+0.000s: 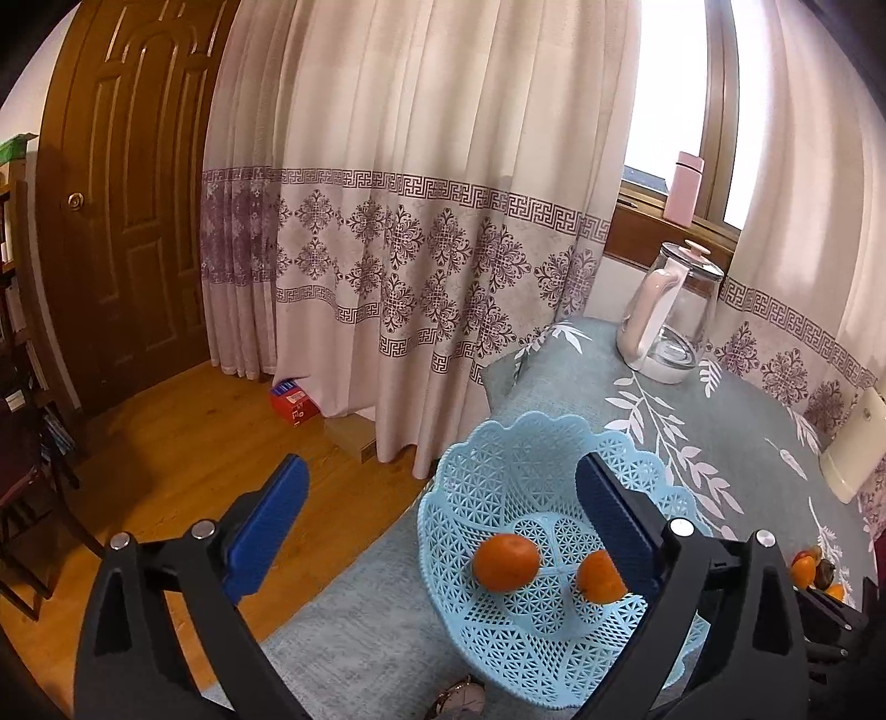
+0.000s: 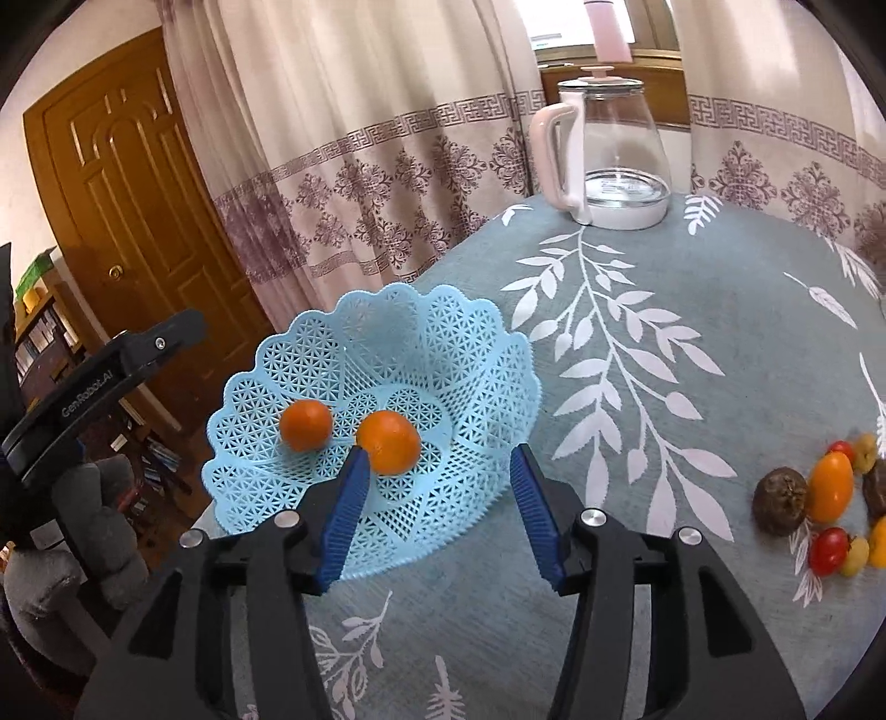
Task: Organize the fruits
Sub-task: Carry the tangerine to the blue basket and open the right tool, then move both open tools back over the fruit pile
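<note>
Two oranges [image 2: 387,442] lie in the blue basket [image 2: 476,354] on the table [image 2: 692,277]. More fruits [image 2: 829,487] wait near the table's right edge, well apart from it. The left gripper [image 1: 437,498] and the right gripper [image 2: 437,501] both stand wide apart and hold nothing.

Room background, right wrist view: panelled brown wooden door [image 2: 119,188] at 9 o'clock; pale patterned curtains [image 2: 354,138] from 11 to 2 o'clock; bright window [image 2: 545,25] at 12 o'clock. Bookshelf [image 2: 41,332], contents possibly books, at 9 o'clock. Left wrist view: wooden floor [image 1: 188,443] at 8 o'clock.
</note>
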A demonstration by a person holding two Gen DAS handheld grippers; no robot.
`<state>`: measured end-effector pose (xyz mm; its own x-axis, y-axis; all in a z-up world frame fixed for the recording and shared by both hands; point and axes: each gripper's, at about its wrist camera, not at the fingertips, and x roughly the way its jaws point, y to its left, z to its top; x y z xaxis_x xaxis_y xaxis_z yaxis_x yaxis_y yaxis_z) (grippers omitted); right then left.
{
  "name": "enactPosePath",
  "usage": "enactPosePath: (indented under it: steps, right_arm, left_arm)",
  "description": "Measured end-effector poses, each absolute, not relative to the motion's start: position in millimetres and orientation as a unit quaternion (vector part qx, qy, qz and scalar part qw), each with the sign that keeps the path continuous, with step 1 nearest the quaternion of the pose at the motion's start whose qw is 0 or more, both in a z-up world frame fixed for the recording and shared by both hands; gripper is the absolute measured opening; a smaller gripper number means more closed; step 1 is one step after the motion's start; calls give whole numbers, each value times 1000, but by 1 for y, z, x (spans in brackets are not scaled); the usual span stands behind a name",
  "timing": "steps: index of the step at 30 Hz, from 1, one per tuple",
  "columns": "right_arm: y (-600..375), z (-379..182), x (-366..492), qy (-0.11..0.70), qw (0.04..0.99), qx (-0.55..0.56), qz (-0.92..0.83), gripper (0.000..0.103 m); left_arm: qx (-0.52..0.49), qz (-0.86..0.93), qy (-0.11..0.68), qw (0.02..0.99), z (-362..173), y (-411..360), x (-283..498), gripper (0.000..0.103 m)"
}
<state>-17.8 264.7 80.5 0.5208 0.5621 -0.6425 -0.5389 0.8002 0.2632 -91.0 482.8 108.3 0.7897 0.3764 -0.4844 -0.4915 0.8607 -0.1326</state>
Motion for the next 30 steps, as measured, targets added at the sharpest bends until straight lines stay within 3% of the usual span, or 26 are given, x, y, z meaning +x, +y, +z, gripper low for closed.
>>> enactPosePath:
  steps: [5,30]
  right_arm:
    - [254,77,-22,374,874,29,309,61]
    - [186,53,-27,392,882,100,243,77]
  left_arm:
    - [-124,230,221,940,110,480,-93,100]
    - [-103,190,206,955,117,444,-96,100]
